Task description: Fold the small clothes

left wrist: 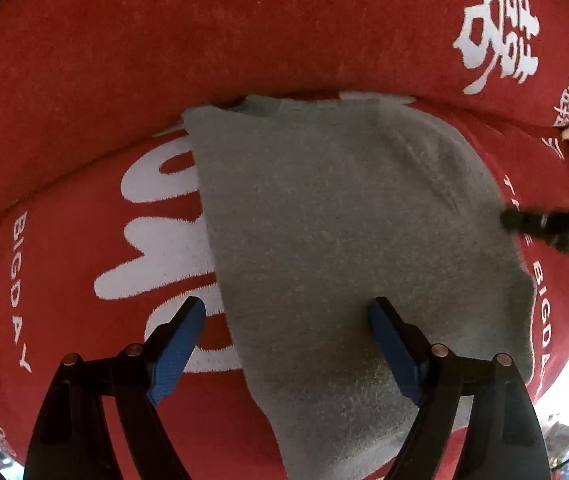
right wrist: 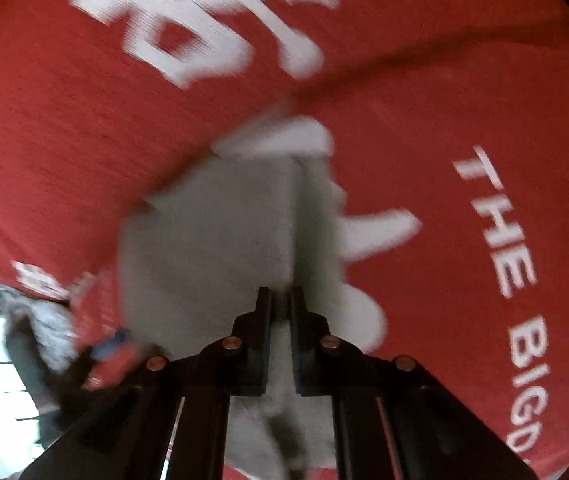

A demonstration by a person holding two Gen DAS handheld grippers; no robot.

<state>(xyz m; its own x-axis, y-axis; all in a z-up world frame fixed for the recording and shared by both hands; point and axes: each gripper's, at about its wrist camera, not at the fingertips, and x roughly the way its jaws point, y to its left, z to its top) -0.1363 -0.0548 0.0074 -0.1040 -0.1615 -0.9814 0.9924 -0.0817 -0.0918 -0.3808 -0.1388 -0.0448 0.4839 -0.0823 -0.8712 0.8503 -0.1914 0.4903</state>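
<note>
Lying flat on a red fleecy cover with white lettering [left wrist: 84,60], the small grey fuzzy knitted garment [left wrist: 344,220] sits partly between the left gripper [left wrist: 286,314] jaws, which stand wide apart with nothing gripped: the left blue pad is over the red cover, the right one over the grey cloth. The right gripper [right wrist: 280,300] has its jaws nearly together, pinching a raised fold of the grey garment between them; this view is blurred.
</note>
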